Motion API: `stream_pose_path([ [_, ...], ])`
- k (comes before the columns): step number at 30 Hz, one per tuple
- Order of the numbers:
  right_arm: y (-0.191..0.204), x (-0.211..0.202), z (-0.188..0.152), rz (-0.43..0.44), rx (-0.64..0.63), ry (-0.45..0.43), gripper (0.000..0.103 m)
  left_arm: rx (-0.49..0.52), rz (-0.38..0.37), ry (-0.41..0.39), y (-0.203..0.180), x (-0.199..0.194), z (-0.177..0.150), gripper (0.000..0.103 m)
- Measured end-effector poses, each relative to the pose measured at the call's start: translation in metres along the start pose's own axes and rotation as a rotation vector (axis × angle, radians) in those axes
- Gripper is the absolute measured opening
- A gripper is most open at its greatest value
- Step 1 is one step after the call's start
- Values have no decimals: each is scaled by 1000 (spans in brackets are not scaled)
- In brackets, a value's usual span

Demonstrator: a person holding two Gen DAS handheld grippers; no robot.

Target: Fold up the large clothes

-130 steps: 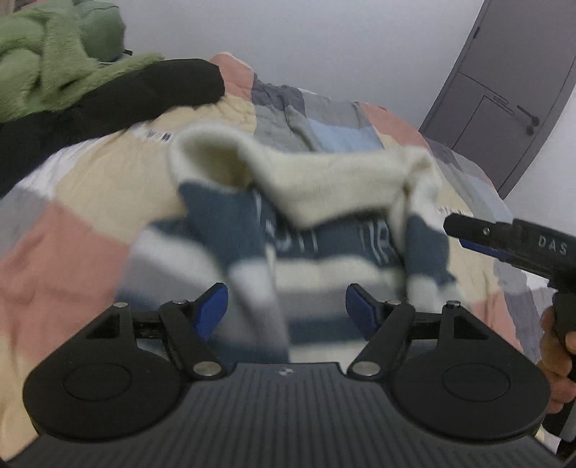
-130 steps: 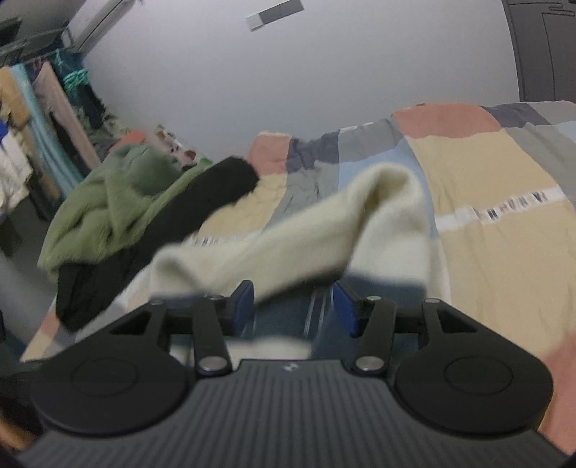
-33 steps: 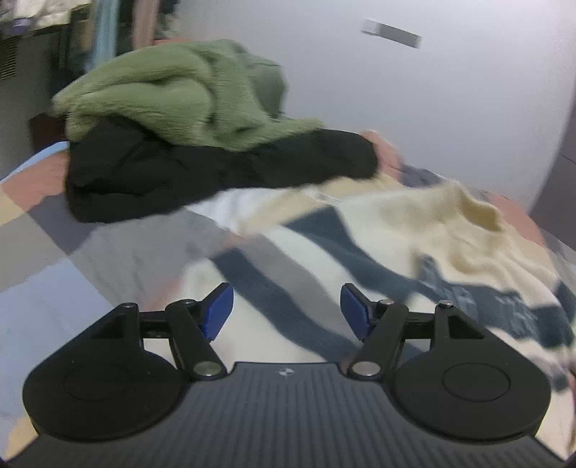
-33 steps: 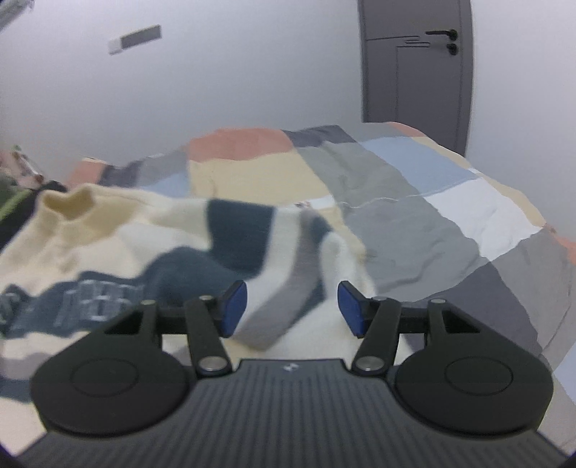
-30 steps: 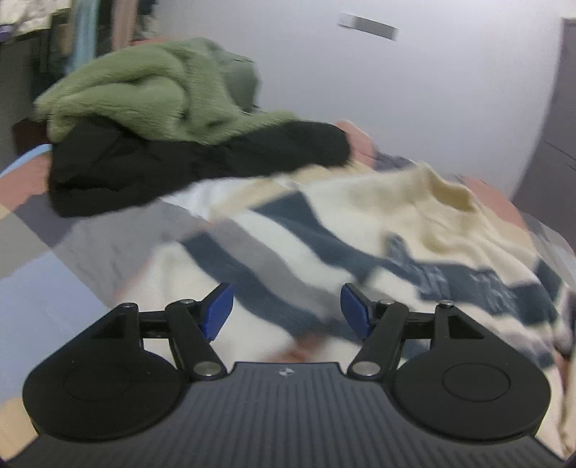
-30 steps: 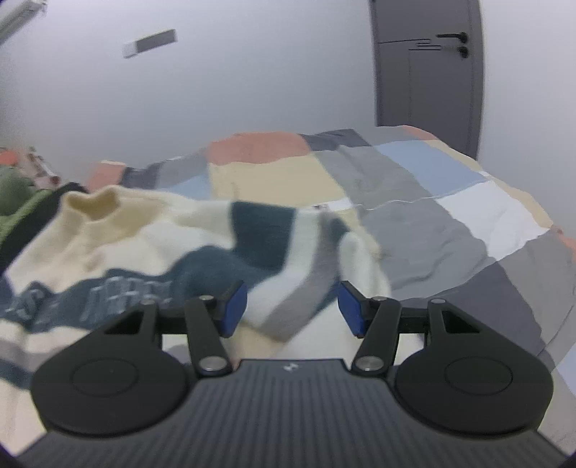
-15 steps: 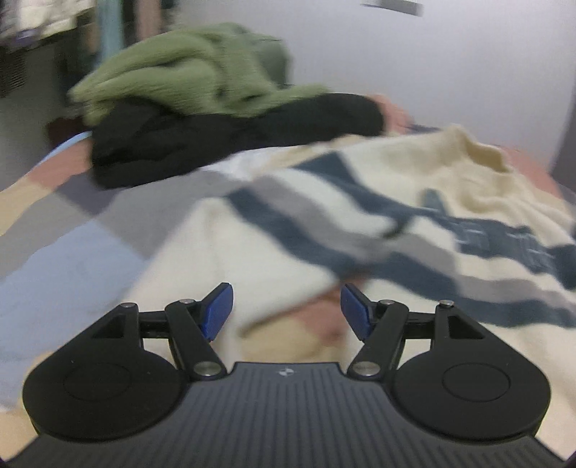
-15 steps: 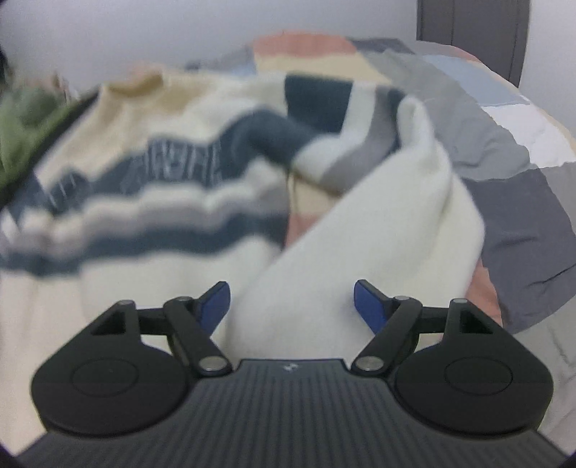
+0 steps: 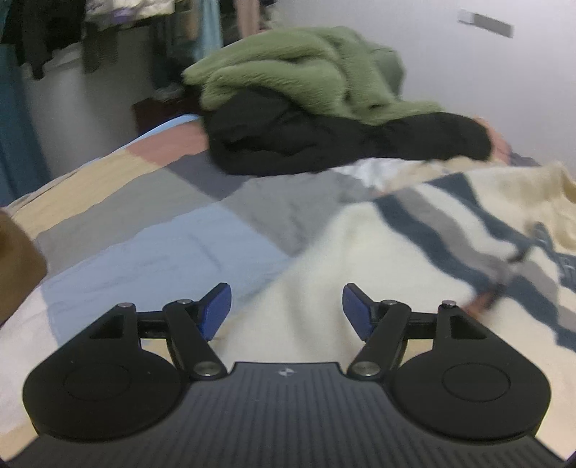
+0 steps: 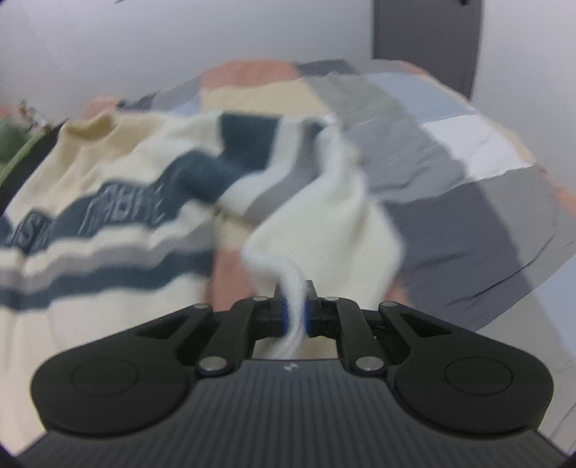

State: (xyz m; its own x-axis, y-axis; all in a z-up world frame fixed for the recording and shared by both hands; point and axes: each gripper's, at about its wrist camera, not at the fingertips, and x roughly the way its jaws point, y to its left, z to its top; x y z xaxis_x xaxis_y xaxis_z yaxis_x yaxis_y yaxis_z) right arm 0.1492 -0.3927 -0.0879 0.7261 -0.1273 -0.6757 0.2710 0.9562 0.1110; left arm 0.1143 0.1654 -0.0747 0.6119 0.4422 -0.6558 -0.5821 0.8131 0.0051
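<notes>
A cream sweater point(image 10: 118, 187) with navy and grey stripes lies spread on the patchwork bed. In the right wrist view its right sleeve point(image 10: 324, 223) runs toward the camera, and my right gripper point(image 10: 296, 313) is shut on the white cuff. In the left wrist view the same sweater point(image 9: 414, 244) fills the right half. My left gripper point(image 9: 287, 307) stands open over its cream left sleeve, and the blue pads do not touch the cloth.
A green fleece garment point(image 9: 309, 75) sits on a black garment point(image 9: 324, 144) at the far left of the bed. The patchwork quilt point(image 9: 151, 230) lies bare to the left of the sweater. A grey door point(image 10: 424, 32) stands behind the bed.
My right gripper has shut on the cuff of the sweater's right sleeve after standing open over it. My left gripper has swung left and down over the left sleeve, still open.
</notes>
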Motion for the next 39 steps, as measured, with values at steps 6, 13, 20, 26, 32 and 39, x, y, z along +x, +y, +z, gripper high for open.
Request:
stream_pose_path([
  [6,-66,8,32,-130,75,-48,10,-48,-28,137,12,32,3,72],
  [13,-149,23,67,-206,173,-87,9,84,1,160,-7,44,16,21],
  [20,-196,40,111,-261,190,-154,9,10,-12,137,34,78,82,16],
  [26,-211,81,129,-319,165,-125,9,-86,70,76,53,121,131,16],
  [32,-216,124,115,-357,144,-81,10,-79,104,84,39,158,126,17],
  [39,-206,118,116,-329,217,-95,41,-56,63,88,33,157,108,64],
])
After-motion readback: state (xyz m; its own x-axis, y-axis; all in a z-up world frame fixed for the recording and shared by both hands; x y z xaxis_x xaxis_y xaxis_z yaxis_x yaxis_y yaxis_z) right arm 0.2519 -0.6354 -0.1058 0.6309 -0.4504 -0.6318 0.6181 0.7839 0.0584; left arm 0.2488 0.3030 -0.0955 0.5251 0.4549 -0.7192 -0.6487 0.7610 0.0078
